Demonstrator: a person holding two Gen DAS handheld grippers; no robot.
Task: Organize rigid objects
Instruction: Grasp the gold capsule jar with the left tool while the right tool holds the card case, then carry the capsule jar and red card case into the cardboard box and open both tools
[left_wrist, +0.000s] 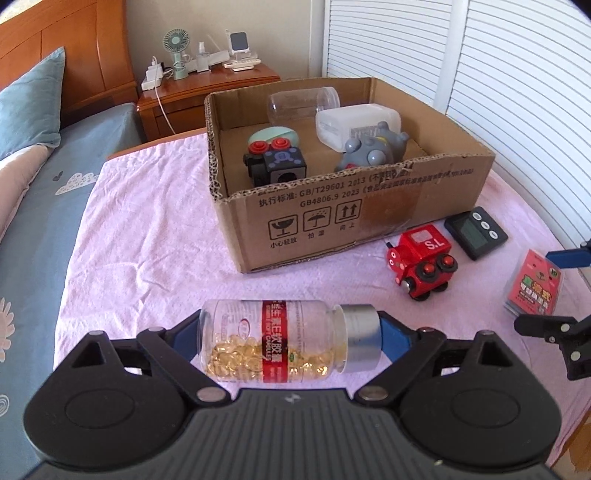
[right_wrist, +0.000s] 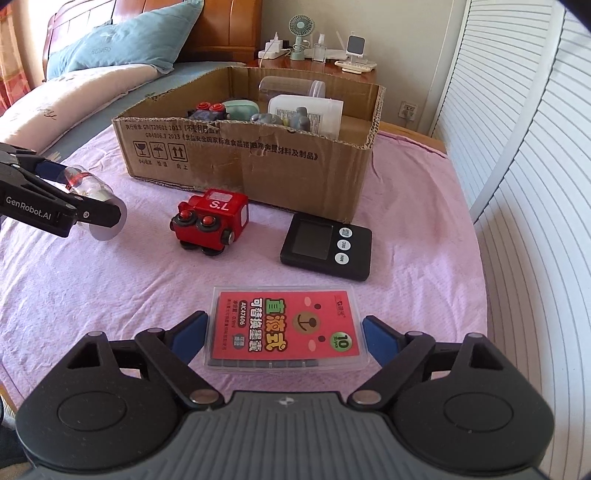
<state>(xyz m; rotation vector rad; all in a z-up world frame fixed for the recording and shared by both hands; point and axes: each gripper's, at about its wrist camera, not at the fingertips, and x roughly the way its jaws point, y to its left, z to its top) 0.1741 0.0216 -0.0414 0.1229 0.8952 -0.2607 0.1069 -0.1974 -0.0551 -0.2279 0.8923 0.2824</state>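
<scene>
One pink cloth (right_wrist: 406, 229) covers the table. One cardboard box (left_wrist: 369, 218) sits on it, printed "GB/T29601 2013", "GB4806.9 2023", plus three handling icons. Inside the box, five things: one clear jar (left_wrist: 303, 103), one white container (left_wrist: 354, 125), one grey toy (left_wrist: 369, 151), one black toy train (left_wrist: 277, 162), one mint-green case (left_wrist: 273, 136).

Outside the box, four things: one pill bottle (left_wrist: 273, 341) with a red label and silver cap, gold capsules inside, lying sideways; one black timer (right_wrist: 327, 246) with three buttons; one red toy train (right_wrist: 210, 223) marked "S.L"; one clear refill case (right_wrist: 286, 328), red card reading "10" and "AIC47606".

Left gripper (left_wrist: 290, 341) clamps the pill bottle end to end, base and cap; its arm reads "GenRobot.AI". Right gripper (right_wrist: 284, 338) straddles the refill case, jaws wide, right pad apart from it, left pad at its edge.
</scene>
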